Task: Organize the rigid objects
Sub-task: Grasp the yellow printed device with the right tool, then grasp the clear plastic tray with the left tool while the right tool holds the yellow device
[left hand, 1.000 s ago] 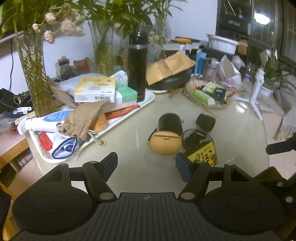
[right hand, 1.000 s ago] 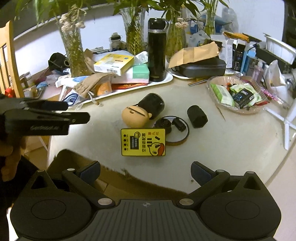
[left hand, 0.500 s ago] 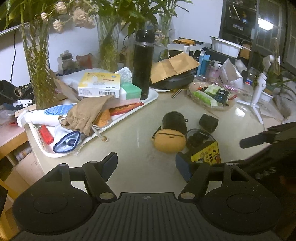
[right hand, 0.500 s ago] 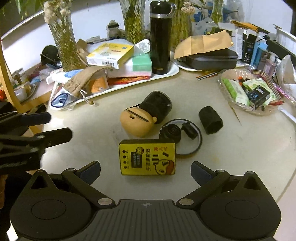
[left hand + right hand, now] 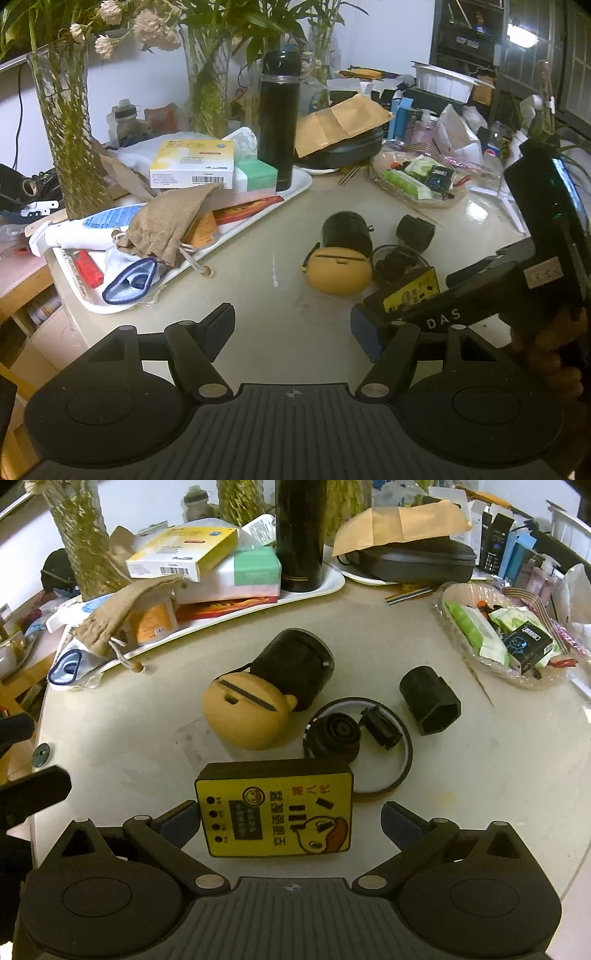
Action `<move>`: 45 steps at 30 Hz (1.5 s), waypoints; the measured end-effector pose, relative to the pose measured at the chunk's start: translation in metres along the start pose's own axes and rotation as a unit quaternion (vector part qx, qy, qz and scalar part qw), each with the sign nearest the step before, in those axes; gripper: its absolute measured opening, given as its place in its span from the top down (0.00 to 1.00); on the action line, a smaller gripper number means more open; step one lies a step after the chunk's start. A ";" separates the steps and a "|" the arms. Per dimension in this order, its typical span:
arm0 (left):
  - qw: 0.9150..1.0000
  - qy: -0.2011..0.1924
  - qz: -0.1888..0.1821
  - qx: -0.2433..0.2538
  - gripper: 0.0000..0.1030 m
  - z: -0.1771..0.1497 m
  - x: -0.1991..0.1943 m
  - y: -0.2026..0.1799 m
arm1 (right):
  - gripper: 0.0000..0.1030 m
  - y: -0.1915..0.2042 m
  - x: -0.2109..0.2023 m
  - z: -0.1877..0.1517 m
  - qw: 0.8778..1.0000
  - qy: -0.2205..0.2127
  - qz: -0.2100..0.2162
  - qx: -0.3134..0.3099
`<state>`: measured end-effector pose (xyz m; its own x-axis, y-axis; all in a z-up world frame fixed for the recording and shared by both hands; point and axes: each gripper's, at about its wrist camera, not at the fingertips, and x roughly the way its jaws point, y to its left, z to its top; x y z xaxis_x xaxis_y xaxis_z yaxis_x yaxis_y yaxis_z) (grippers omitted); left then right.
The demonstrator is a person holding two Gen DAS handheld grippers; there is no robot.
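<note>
Illumination is dim to moderate indoor light with a warm yellowish cast in both views. In the left wrist view a bright ceiling lamp (image 5: 521, 35) burns out at upper right, and a pale glare patch sits on the table (image 5: 476, 212) beneath it. The white wall (image 5: 147, 74) behind reads evenly lit. Shadows under objects are soft and short. Fisheye distortion bends straight lines strongly toward the frame edges, and the corners fall to black. The right wrist view is sharp at centre; printing on the yellow box (image 5: 275, 814) is legible. Edges appear slightly soft.
</note>
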<state>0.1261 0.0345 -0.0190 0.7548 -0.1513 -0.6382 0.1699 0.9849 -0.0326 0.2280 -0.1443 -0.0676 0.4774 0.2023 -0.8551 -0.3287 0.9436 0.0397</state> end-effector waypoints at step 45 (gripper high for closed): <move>0.990 0.110 -0.006 0.083 0.16 0.037 0.048 -0.028 | 0.14 -0.090 -0.112 -0.053 0.991 -0.120 0.009 0.065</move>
<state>0.1810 -0.0037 -0.0203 0.5995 -0.1224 -0.7910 0.2935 0.9530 0.0749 0.1608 -0.2654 -0.0033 0.6571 0.2616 -0.7069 -0.2390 0.9618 0.1338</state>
